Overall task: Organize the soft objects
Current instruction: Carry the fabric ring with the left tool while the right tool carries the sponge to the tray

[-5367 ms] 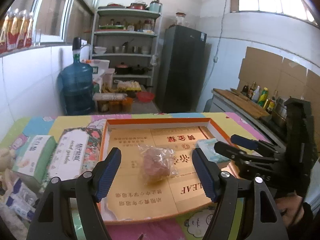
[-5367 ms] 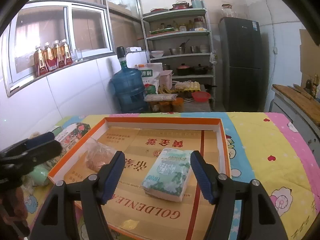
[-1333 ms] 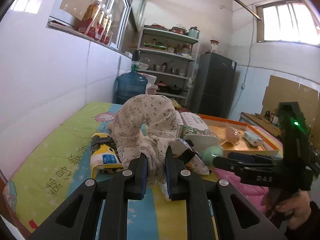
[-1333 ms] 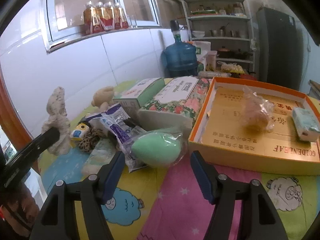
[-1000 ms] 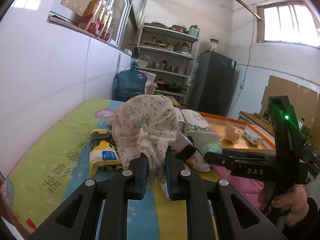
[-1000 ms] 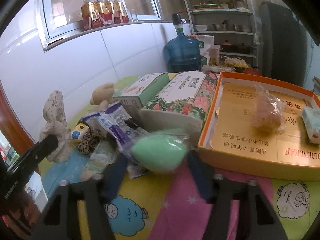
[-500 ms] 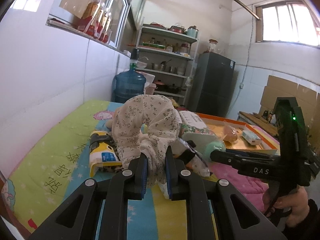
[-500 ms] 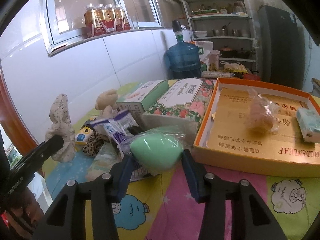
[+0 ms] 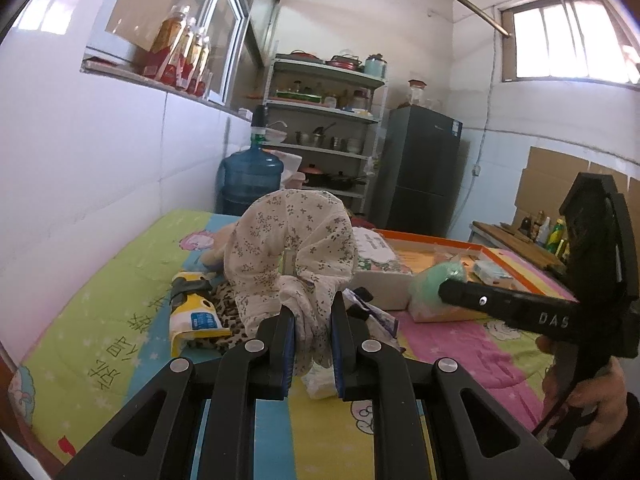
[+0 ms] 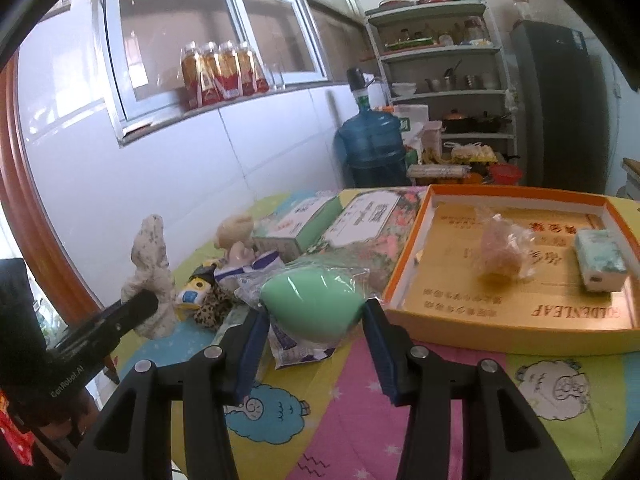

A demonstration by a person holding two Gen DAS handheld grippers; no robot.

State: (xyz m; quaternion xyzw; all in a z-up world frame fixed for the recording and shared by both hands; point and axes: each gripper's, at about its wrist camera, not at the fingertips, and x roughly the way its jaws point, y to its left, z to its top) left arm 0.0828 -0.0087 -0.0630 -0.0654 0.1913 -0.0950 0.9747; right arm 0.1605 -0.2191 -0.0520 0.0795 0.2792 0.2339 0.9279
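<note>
Tiled wall hems the tabletop at 9 o'clock; bare cloth lies at 6 o'clock in both views. Orange tray rim sits at 2 o'clock of the right gripper. Left gripper is pinching the scrunchie, a crinkly floral fabric ring standing upright above the clutter. The right one, half spread, presses both pads on the sponge, a smooth green egg in crackly plastic, just beside the tray.
</note>
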